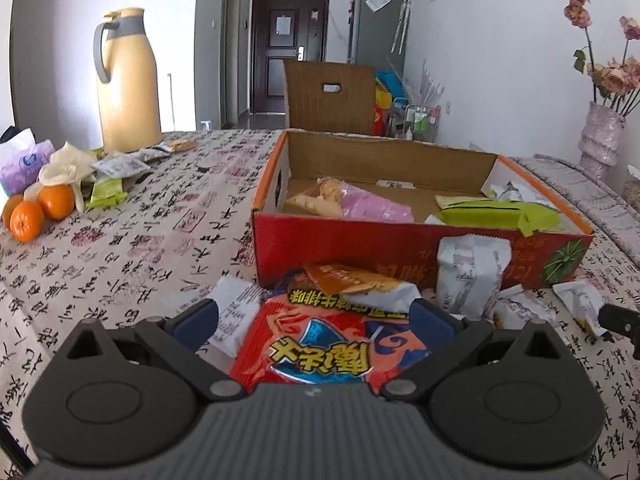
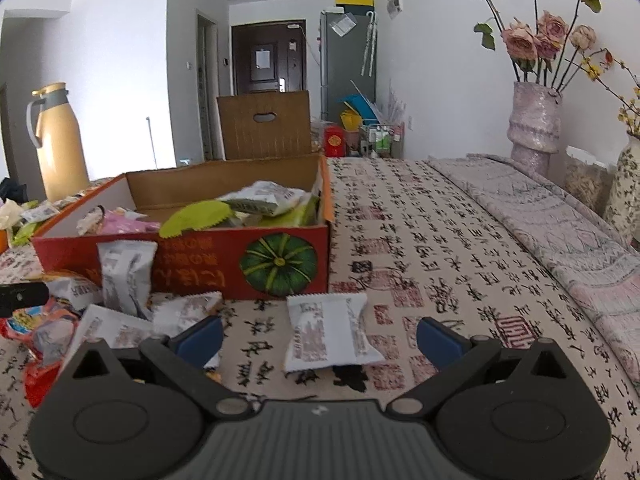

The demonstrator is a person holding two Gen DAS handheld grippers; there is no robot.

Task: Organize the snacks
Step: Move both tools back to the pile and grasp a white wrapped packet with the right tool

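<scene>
A red cardboard box (image 1: 344,246) (image 2: 224,256) with an orange rim holds a pink packet (image 1: 376,206), a green packet (image 1: 500,216) and others. My left gripper (image 1: 316,318) stands open over a large red snack bag (image 1: 320,344) that lies between its blue pads, in front of the box. White packets (image 1: 472,272) lean on the box front. My right gripper (image 2: 320,338) is open, with a white packet (image 2: 328,334) lying on the cloth between its fingers. More white packets (image 2: 128,276) and the red bag (image 2: 36,332) lie to its left.
A yellow thermos (image 1: 126,80) stands at the far left, with oranges (image 1: 40,208), a tissue pack (image 1: 22,166) and loose packets (image 1: 116,172) near it. A vase of dried roses (image 2: 534,120) stands at the far right. A chair back (image 1: 328,96) rises behind the table.
</scene>
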